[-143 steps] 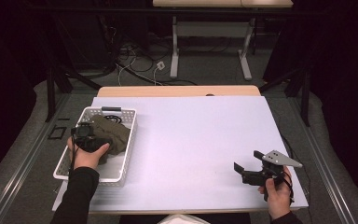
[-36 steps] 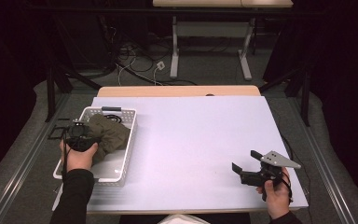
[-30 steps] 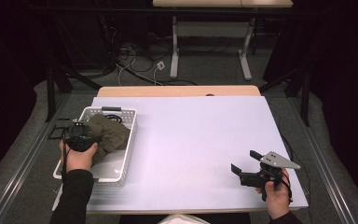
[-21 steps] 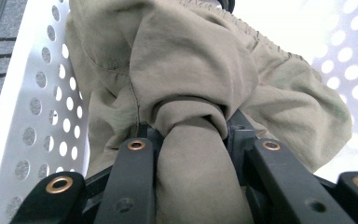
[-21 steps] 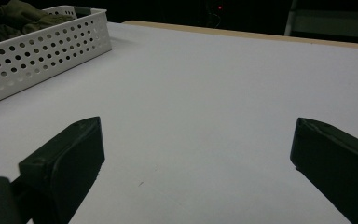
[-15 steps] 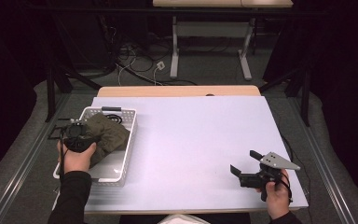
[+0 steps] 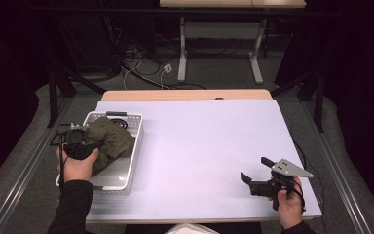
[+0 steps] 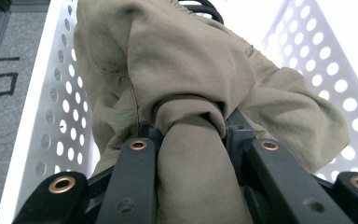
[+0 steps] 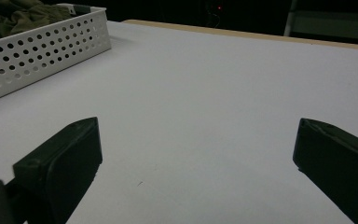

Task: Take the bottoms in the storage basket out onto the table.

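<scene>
Where high view hides grip: left gripper (image 8: 191, 140) jaws clench olive cloth (image 8: 191, 70) | right gripper (image 9: 196, 154) jaws released

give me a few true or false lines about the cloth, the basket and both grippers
1. The left gripper is shut on the olive cloth. True.
2. The cloth lies on the bare table. False: it sits in the white basket.
3. The right gripper holds the basket. False: it is open over the table, holding nothing.
4. The basket's walls are perforated. True.
</scene>
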Motion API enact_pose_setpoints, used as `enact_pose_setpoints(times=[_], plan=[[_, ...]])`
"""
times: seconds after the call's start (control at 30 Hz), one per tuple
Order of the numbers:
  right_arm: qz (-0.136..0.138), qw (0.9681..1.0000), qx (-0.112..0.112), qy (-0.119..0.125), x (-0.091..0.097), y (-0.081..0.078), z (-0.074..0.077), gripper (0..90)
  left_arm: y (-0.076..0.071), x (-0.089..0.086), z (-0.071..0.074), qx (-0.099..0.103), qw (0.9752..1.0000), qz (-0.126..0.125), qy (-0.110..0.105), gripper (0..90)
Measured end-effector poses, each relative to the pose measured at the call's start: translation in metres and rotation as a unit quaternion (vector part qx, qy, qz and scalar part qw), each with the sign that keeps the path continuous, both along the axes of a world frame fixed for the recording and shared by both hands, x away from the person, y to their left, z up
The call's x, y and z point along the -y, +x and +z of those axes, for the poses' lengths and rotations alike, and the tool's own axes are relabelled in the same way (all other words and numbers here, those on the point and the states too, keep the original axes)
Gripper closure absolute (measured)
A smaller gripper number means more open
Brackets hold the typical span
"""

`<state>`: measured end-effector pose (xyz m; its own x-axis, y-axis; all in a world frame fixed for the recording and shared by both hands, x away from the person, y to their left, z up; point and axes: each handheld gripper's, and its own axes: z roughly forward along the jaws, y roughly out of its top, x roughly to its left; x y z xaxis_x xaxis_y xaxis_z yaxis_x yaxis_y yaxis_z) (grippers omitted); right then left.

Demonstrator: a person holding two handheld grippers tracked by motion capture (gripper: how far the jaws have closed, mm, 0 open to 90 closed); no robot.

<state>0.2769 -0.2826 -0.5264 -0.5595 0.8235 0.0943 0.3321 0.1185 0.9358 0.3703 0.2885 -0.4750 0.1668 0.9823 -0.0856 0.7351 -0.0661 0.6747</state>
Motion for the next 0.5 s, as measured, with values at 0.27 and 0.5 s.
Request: enact_pose_setpoints(times=[0.27, 0.5], plan=[[-0.001, 1.0, -0.003, -0.003, 0.0, 0.0, -0.001, 1.1, -0.007, 0.003, 0.006, 0.022, 0.9997, -0.01, 0.006, 71.6], [-0.001, 1.0, -0.003, -0.004, 0.0, 0.0, -0.001, 1.1, -0.014, 0.005, 0.01, 0.042, 0.999, -0.017, 0.009, 71.8]])
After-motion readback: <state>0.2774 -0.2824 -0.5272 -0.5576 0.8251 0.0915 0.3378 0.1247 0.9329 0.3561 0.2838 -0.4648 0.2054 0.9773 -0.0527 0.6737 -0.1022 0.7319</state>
